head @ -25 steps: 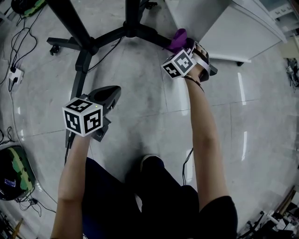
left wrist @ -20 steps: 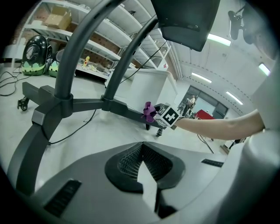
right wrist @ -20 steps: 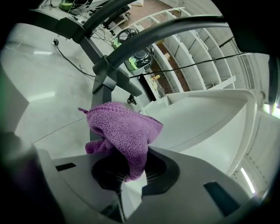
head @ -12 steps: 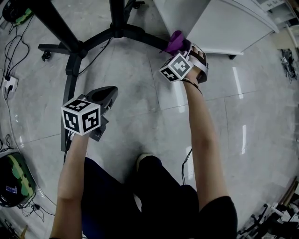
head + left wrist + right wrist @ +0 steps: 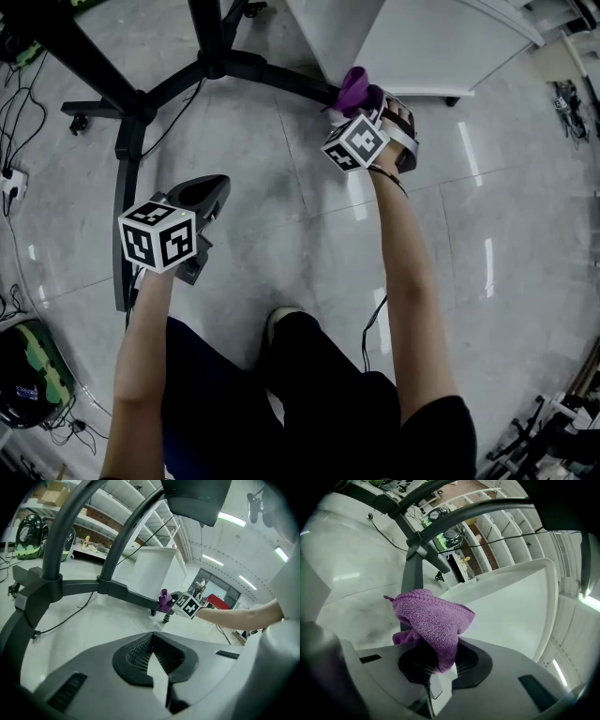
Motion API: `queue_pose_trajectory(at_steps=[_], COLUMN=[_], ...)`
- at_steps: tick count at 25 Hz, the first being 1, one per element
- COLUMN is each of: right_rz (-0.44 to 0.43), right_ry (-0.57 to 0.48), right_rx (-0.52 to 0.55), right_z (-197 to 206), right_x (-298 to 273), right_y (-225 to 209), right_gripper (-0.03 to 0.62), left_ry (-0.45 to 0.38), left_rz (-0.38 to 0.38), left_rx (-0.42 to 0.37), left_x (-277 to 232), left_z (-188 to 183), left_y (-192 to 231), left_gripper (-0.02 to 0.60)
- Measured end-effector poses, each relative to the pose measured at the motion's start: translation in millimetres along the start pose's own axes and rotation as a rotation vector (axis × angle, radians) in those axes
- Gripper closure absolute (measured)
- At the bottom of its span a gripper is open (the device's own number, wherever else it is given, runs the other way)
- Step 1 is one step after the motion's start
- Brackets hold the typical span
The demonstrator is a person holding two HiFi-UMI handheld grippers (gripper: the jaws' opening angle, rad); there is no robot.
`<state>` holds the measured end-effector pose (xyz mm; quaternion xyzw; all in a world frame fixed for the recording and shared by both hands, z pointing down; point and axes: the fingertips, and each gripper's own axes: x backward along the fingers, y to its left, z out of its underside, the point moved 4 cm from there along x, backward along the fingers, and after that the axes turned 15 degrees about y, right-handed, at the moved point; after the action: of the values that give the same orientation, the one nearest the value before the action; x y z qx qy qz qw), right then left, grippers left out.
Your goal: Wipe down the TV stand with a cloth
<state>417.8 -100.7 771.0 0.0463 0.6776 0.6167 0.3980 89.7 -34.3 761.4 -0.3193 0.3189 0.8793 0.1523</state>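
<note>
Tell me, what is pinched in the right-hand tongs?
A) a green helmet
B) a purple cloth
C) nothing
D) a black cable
B: the right tongs are shut on a purple cloth, which bunches out ahead of them.

The left gripper (image 5: 208, 194) hangs near on the left, jaws together and empty, while the right arm reaches far, the right gripper (image 5: 373, 101) clamped on the cloth (image 5: 433, 620).
</note>
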Motion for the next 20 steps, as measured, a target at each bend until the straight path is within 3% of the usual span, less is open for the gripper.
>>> queue_pose_trajectory(at_steps=[7,20], right_rz=[-0.026,-0.017], right_ry=[0.022,0.099], right_rx=[-0.061,-0.075], right_z=[32.1,89.0], right_x=[-6.0,-8.4], right_y=[-7.3,-16.0], right_gripper=[0.520,0.520], left_ry=[0.009,0.030], left_rz=[0.021,0.073], left_rx=[-0.002,-0.030], left_x=[-7.6,-28.3], left_z=[-0.3,-3.2], left_y=[-4.6,-22.8], left_gripper=[0.575,0.575])
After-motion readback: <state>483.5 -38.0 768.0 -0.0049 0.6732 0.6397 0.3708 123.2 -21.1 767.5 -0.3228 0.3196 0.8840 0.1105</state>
